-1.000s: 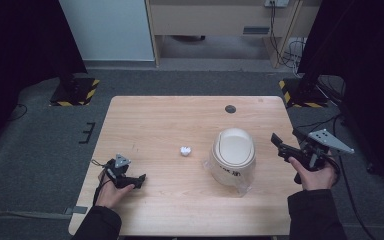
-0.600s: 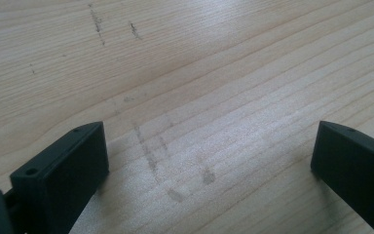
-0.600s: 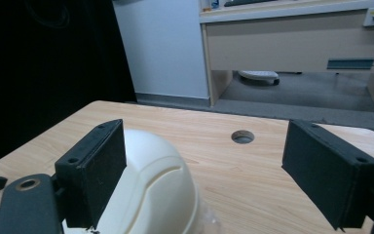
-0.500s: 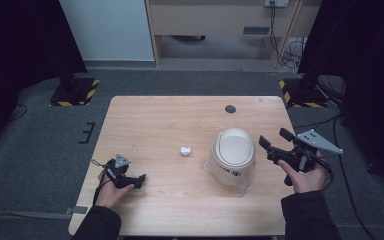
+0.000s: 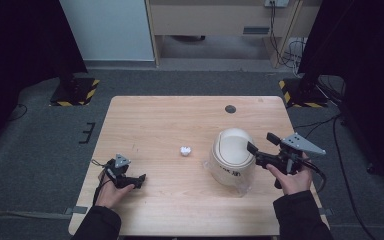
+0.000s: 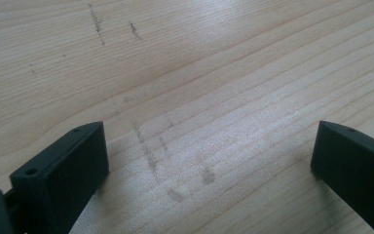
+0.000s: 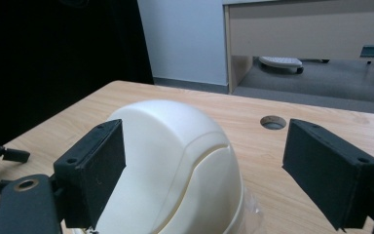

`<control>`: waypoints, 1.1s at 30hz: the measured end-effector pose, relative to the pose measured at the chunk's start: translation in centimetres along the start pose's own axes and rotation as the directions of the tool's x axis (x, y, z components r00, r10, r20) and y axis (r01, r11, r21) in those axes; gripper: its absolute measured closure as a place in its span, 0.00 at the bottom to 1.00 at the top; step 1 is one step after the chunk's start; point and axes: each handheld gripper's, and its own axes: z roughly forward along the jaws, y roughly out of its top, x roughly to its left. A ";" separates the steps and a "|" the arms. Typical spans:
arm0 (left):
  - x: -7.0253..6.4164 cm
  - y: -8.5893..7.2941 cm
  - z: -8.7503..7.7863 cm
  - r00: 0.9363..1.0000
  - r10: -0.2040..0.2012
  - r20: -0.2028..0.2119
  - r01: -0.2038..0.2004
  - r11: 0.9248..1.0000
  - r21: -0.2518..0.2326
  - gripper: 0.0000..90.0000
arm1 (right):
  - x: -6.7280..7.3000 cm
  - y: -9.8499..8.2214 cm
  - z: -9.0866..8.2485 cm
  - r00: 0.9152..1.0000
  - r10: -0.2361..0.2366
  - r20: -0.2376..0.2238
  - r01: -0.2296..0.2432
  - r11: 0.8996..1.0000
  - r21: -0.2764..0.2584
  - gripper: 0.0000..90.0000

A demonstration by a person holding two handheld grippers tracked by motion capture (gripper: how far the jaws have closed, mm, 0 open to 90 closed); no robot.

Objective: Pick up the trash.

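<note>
A cream-white helmet (image 5: 232, 152) rests dome up on a sheet of clear plastic (image 5: 243, 188) at the right of the wooden table (image 5: 170, 120). My right gripper (image 5: 261, 142) hovers just right of it, pointing at it. In the right gripper view the helmet (image 7: 175, 161) lies close ahead of that gripper (image 7: 204, 165), whose jaws stand apart and have just been opening slightly, with nothing pressed between them. A small crumpled white object (image 5: 185, 151) lies mid-table. My left gripper (image 5: 139, 181) rests at the front left, open over bare wood (image 6: 209, 161).
A round cable hole (image 5: 230, 109) sits near the table's far edge, also seen as the hole (image 7: 273, 122) beyond the helmet. Black stands with yellow-striped bases (image 5: 75, 90) flank the table on grey carpet. A wooden desk (image 5: 220, 20) stands behind.
My right gripper has moved left toward the helmet and now sits close beside its right side. The left gripper and the small white object have stayed put.
</note>
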 end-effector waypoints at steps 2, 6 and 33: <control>0.0 0.0 0.0 1.000 0.000 0.000 0.000 1.000 0.000 0.00 | 0.1 -0.2 0.2 1.000 -0.009 -0.003 0.009 1.000 0.014 0.17; 0.0 0.0 0.0 1.000 0.000 0.000 0.000 1.000 0.000 0.00 | 0.4 -0.7 0.7 1.000 -0.021 -0.009 0.022 0.999 0.045 0.18; 0.0 0.0 0.0 1.000 -0.001 -0.001 0.001 1.000 -0.002 0.00 | 0.0 -2.9 2.4 0.999 -0.042 -0.002 0.041 0.982 0.185 0.21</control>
